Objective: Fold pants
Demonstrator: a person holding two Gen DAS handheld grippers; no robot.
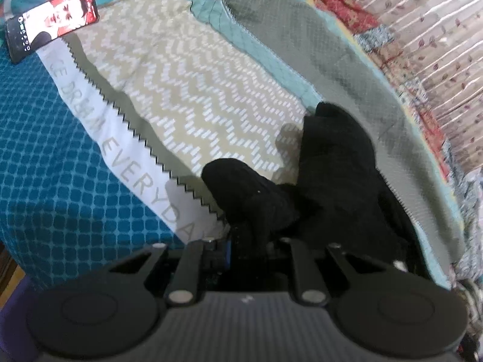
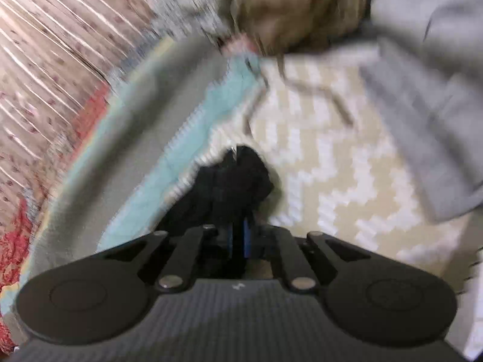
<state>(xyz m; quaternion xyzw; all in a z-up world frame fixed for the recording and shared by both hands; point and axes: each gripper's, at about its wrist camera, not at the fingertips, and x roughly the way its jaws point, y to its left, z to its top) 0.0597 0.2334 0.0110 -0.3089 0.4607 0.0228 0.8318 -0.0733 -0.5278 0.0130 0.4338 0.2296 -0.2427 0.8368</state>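
Note:
The black pants (image 1: 335,166) lie bunched on a patchwork quilt (image 1: 187,84) with a beige and white zigzag panel. In the left wrist view a fold of the black cloth rises into my left gripper (image 1: 250,235), which is shut on it; the cloth hides the fingertips. In the blurred right wrist view my right gripper (image 2: 238,226) is shut on another lump of the black pants (image 2: 232,181), just over the seam between the quilt's pale blue strip and the zigzag panel (image 2: 332,166).
A phone (image 1: 51,24) with a lit screen lies at the quilt's far left corner. A teal checked cover (image 1: 54,166) lies left of the quilt. Floral pleated bedding (image 1: 428,45) runs along the right. A grey garment (image 2: 422,105) lies on the quilt beyond my right gripper.

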